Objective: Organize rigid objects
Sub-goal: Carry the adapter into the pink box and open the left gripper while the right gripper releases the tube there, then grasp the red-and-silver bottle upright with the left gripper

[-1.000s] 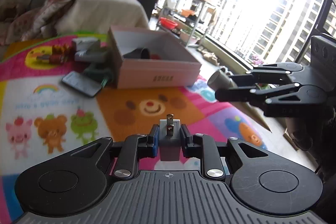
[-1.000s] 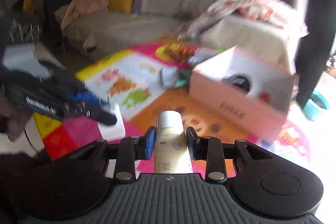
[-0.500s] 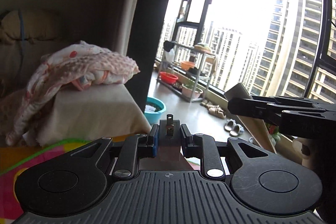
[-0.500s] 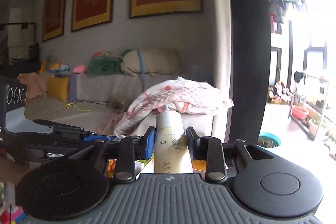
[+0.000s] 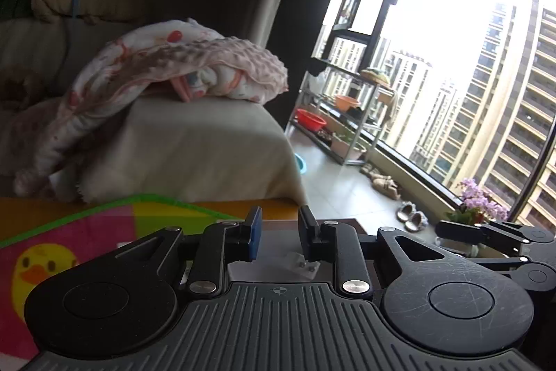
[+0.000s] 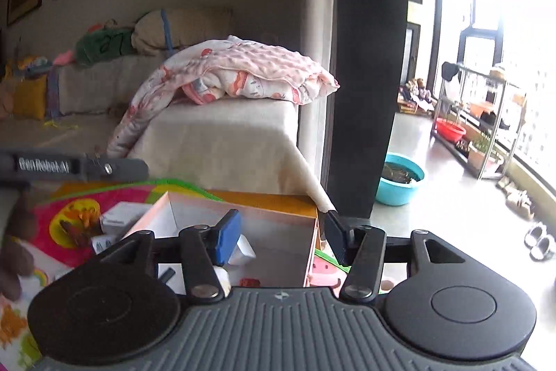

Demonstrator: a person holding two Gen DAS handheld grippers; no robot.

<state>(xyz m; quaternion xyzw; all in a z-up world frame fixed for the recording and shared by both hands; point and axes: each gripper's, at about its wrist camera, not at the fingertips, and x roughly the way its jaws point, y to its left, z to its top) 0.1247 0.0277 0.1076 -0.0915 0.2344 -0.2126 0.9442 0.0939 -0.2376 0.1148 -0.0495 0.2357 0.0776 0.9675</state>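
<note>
Play mat (image 6: 45, 214) is carrying one open-topped pink box (image 6: 278, 221).
Left gripper (image 5: 278, 232) is hovering spread above one charger (image 5: 302, 265) lying inside the box; right gripper (image 6: 281, 235), jaws just opening and empty, is straddling the box's right wall.

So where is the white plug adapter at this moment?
In the right wrist view the white plug adapter lies inside the pink box, near its right wall, just beside the right gripper's blue pad.
</note>
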